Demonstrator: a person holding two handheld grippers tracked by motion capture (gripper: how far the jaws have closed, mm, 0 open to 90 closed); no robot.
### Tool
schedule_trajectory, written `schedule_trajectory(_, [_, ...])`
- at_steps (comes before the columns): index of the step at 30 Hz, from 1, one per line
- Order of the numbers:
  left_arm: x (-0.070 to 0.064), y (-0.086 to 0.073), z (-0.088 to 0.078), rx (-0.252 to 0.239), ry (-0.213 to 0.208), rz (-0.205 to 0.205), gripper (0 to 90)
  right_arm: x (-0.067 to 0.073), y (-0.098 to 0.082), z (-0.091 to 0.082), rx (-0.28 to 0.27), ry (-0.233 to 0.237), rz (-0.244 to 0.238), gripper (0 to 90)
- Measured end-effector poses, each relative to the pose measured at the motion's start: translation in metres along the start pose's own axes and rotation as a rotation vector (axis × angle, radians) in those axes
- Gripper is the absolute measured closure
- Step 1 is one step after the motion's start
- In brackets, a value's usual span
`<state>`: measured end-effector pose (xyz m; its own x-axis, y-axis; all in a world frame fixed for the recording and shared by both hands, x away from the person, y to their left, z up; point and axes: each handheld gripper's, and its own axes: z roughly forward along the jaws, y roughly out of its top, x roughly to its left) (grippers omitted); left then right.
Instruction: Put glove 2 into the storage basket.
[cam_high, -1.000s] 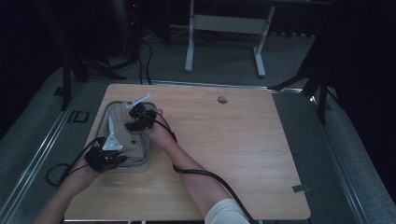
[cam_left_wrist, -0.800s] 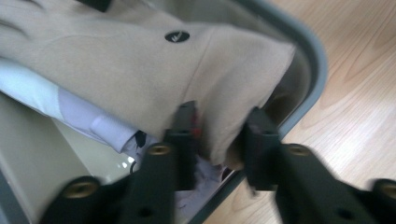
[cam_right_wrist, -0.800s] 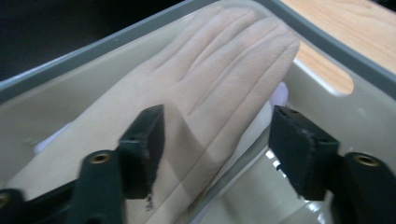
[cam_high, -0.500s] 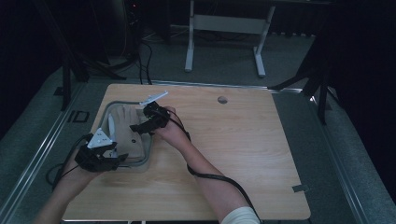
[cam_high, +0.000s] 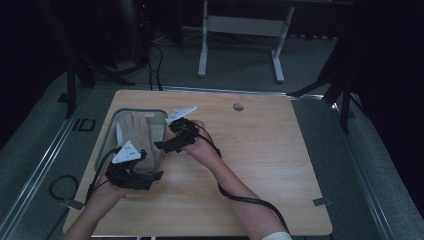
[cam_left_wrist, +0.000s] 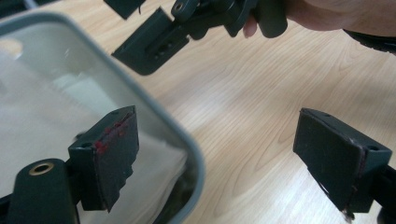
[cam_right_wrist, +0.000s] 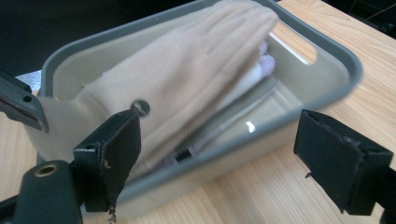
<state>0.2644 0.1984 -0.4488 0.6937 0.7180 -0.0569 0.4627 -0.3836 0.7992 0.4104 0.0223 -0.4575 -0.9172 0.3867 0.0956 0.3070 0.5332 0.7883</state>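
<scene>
The light wooden table (cam_high: 260, 165) carries a grey translucent plastic bin (cam_high: 107, 145) at its left. Inside lies a beige knitted glove (cam_high: 137, 132), long axis along the bin, seemingly fingertips away from the person. Left gripper (cam_left_wrist: 233, 154) and right gripper (cam_right_wrist: 219, 158), fingers just opened and empty, should withdraw without snagging the rim.

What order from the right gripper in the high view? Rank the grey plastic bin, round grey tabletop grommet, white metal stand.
1. Grey plastic bin, beside the right gripper.
2. Round grey tabletop grommet, up-right.
3. White metal stand, beyond the table.
</scene>
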Motion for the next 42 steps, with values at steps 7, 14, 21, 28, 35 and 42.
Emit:
schedule_trajectory(7, [-0.014,0.005,0.015,-0.015,-0.044,0.055,14.7,-0.004,-0.019,-0.022,-0.001,-0.021,-0.012,14.7])
schedule_trajectory(14, [-0.029,0.003,0.039,-0.021,-0.092,0.086,14.7,-0.005,-0.050,-0.040,0.014,-0.018,-0.018,14.8])
schedule_trajectory(21, [-0.040,-0.001,0.058,-0.024,-0.141,0.088,14.7,-0.006,-0.076,-0.045,0.034,-0.004,-0.010,14.7])
schedule_trajectory(28, [-0.048,-0.010,0.076,-0.020,-0.176,0.101,14.7,-0.013,-0.099,-0.053,0.004,0.010,-0.011,14.7])
schedule_trajectory(35, [-0.050,-0.021,0.096,-0.025,-0.216,0.082,14.7,-0.020,-0.126,-0.057,0.017,0.011,0.030,14.6])
schedule_trajectory(42, [-0.054,-0.027,0.109,-0.041,-0.255,0.087,14.7,-0.025,-0.143,-0.060,0.017,0.000,0.042,14.6])
